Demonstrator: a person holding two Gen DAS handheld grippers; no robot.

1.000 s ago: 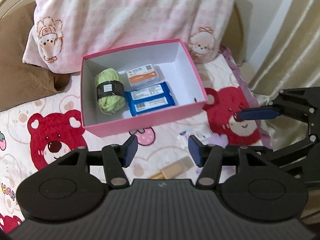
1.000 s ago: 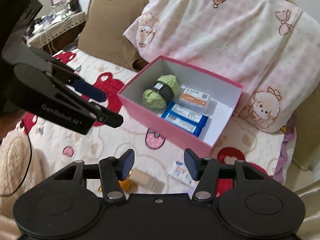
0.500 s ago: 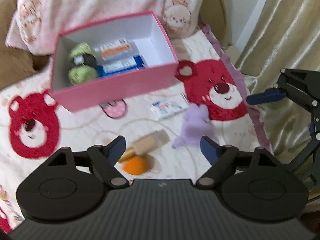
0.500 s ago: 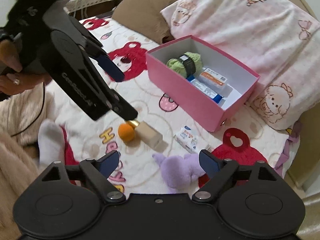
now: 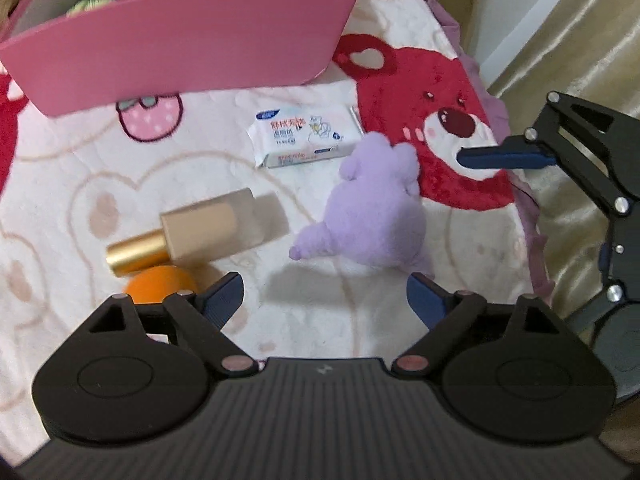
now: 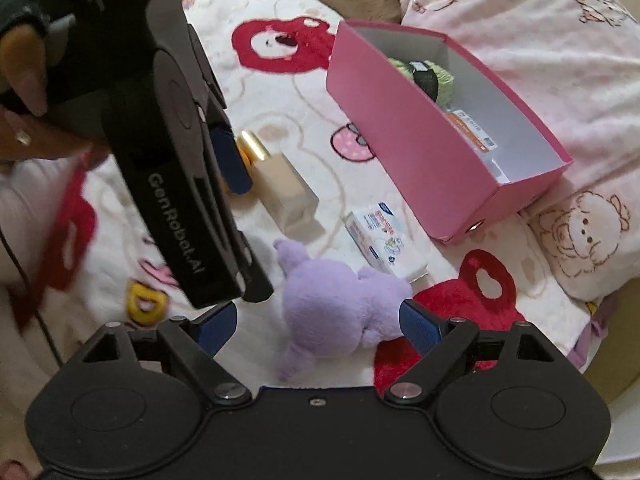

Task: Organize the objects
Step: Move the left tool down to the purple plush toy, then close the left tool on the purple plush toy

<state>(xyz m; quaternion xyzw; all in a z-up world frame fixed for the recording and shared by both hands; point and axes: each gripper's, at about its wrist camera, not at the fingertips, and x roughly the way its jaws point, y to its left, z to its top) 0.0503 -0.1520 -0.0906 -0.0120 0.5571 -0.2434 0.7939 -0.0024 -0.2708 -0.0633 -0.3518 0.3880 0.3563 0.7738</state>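
Your left gripper [image 5: 324,300] and right gripper [image 6: 318,322], both spread and empty, face one purple plush toy [image 5: 370,220], one foundation bottle [image 5: 200,232], one tissue pack [image 5: 306,136].

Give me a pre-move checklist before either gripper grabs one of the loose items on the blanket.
1. Left gripper open, nothing between its fingers: ok; it has just been opening.
2. Right gripper open around the purple plush toy, pads not pressing on it: ok.
3. Pink box has free floor space at its near end: ok.
4. Foundation bottle lying flat beside the orange sponge, both uncovered: ok.
5. Wipes packet clear of the plush: cannot tell, their edges look close.
6. The two grippers well apart: not ok, they crowd the same spot.
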